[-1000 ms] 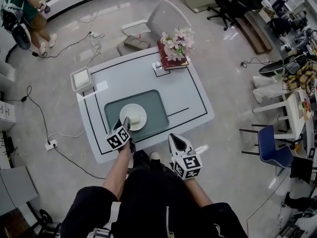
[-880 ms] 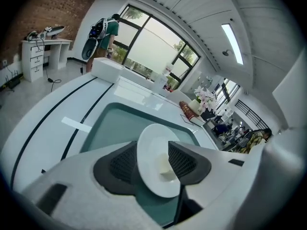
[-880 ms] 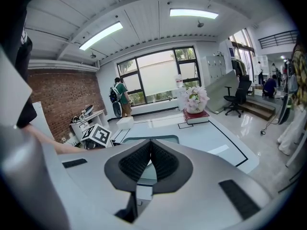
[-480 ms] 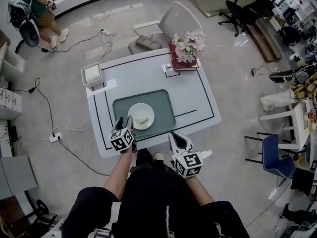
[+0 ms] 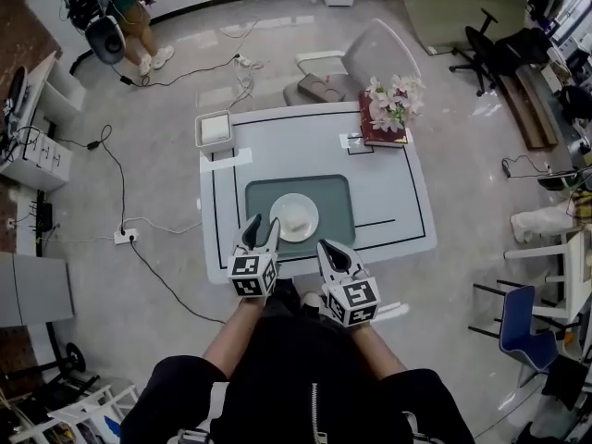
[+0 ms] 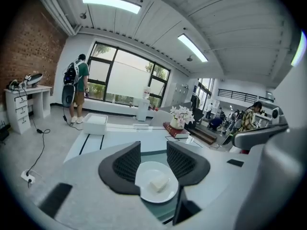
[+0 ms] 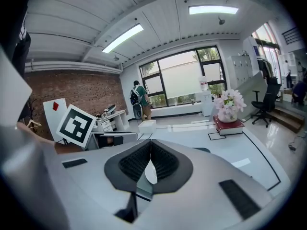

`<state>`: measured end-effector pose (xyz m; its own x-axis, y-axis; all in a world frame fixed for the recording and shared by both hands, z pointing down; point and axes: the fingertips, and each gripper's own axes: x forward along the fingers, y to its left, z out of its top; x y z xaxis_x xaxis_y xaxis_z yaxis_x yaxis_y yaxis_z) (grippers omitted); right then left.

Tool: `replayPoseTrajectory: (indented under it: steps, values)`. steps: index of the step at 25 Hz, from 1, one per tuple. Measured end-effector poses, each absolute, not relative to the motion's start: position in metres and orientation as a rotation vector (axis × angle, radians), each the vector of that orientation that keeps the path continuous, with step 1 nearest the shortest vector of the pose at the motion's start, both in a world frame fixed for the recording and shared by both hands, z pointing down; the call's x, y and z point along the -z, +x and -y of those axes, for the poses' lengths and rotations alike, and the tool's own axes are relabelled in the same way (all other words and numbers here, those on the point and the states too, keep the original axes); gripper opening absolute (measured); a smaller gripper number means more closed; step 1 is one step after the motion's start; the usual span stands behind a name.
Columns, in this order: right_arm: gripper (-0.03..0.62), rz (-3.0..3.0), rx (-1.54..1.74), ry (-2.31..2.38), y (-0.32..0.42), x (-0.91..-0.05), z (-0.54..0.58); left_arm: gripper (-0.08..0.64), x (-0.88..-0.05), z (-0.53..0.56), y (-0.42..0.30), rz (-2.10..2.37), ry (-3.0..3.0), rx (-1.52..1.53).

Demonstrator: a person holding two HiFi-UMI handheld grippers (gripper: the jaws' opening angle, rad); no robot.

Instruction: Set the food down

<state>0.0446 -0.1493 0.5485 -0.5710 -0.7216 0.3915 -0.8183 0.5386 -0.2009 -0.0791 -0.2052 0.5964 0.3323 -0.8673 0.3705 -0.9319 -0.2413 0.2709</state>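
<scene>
A white plate (image 5: 294, 217) with a pale block of food (image 5: 298, 218) lies on the green mat (image 5: 338, 202) of the white table (image 5: 388, 183). My left gripper (image 5: 262, 225) hangs above the mat's near left corner, just left of the plate and apart from it. Its jaws stand open and have just been closing a little, with nothing between them. In the left gripper view (image 6: 152, 147), the plate (image 6: 144, 176) and food (image 6: 159, 182) show below the gap. My right gripper (image 5: 326, 248) is shut and empty near the table's front edge, and its pads meet in the right gripper view (image 7: 150, 147).
A white square container (image 5: 215, 128) sits at the table's far left corner, and flowers (image 5: 392, 95) on a red book (image 5: 375, 132) at the far right. A grey chair (image 5: 365, 54) stands behind the table. A person (image 5: 116, 3) stands far left; cables and a power strip (image 5: 125, 237) lie on the floor.
My left gripper has lifted off the plate's left edge, rolled and drawn back toward the table's near edge. The right gripper has moved in closer beside it. The plate stays on the mat.
</scene>
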Motion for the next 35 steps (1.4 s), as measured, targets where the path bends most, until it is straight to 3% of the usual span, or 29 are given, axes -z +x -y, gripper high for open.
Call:
replayPoseTrajectory:
  steps: [14, 35]
  values:
    - [0.009, 2.558, -0.442, 1.201, 0.024, -0.539, 0.165, 0.012, -0.553, 0.167, -0.079, 1.716, 2.272, -0.239]
    - [0.008, 2.568, -0.404, 1.137, 0.026, -0.541, 0.148, 0.006, -0.555, 0.142, -0.051, 1.634, 2.296, -0.275]
